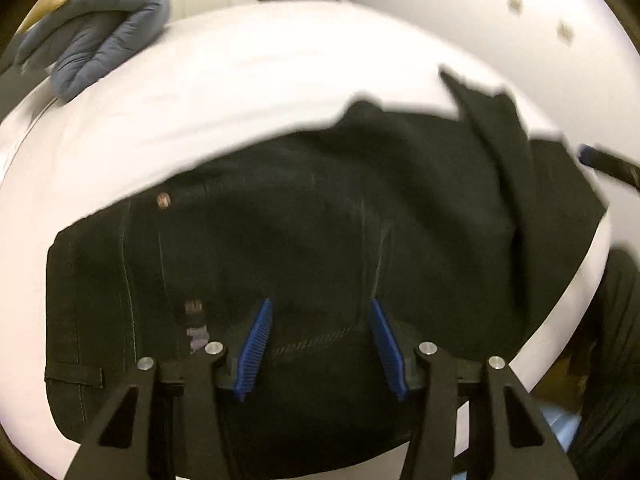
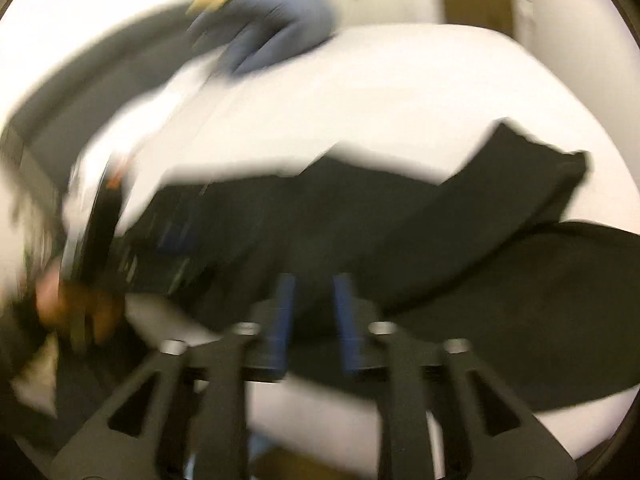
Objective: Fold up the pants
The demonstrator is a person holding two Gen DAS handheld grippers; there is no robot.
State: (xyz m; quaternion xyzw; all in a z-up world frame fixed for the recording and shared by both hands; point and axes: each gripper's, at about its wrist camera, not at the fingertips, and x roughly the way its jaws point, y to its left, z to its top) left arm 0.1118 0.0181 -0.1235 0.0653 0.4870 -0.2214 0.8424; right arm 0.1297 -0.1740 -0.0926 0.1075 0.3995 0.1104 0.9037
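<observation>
Pants (image 1: 320, 220) dark, on the white table (image 1: 248, 92), partly doubled over; fold unfinished.

Waist end with button and stitching lies flat near me; one leg end kicks up at the far right, so I judge squaring and at least one more fold remain. My left tongs (image 1: 322, 350) stand wide apart over the fabric, gripping nothing. My right tongs (image 2: 314, 316) sit narrowly apart above cloth; heavy blur, so I cannot tell whether they pinch it. Blue padded jacket (image 1: 104, 28) lies far back.
</observation>
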